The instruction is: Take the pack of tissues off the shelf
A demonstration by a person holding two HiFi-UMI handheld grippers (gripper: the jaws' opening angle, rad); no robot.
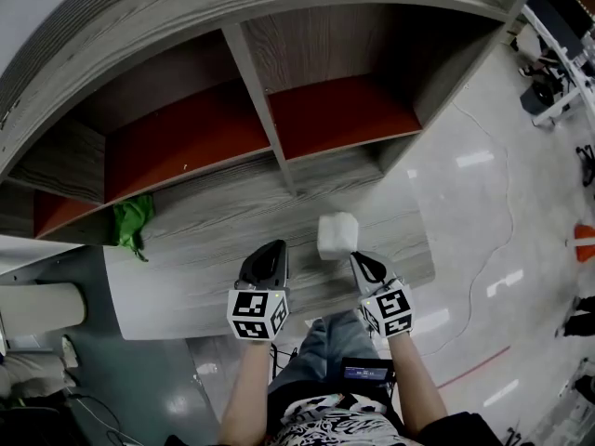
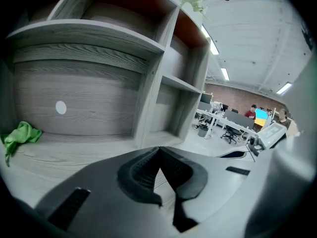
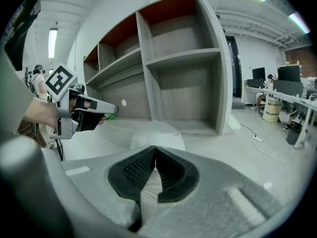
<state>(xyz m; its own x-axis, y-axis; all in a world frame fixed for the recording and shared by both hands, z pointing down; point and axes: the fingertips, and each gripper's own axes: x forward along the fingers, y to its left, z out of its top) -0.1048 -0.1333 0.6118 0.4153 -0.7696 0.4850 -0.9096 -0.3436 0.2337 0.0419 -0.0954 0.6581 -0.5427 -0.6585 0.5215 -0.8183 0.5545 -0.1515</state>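
A white pack of tissues [image 1: 337, 235] lies on the grey wooden ledge [image 1: 214, 240] in front of the shelf's compartments. My right gripper [image 1: 363, 263] is shut, with its tips at the pack's near edge. In the right gripper view the pack [image 3: 157, 132] lies just beyond the closed right gripper [image 3: 156, 149]; whether the wrapper is pinched between the tips does not show. My left gripper [image 1: 267, 258] is shut and empty, held over the ledge to the left of the pack. The left gripper [image 2: 159, 151] points at the shelf's lower compartments.
The shelf unit [image 1: 279, 128] has grey wood dividers and red backs. A green cloth [image 1: 133, 216] lies on the ledge at the left. A white cylinder [image 1: 37, 309] stands at the far left. Shiny floor, a cable [image 1: 507, 221] and office desks lie to the right.
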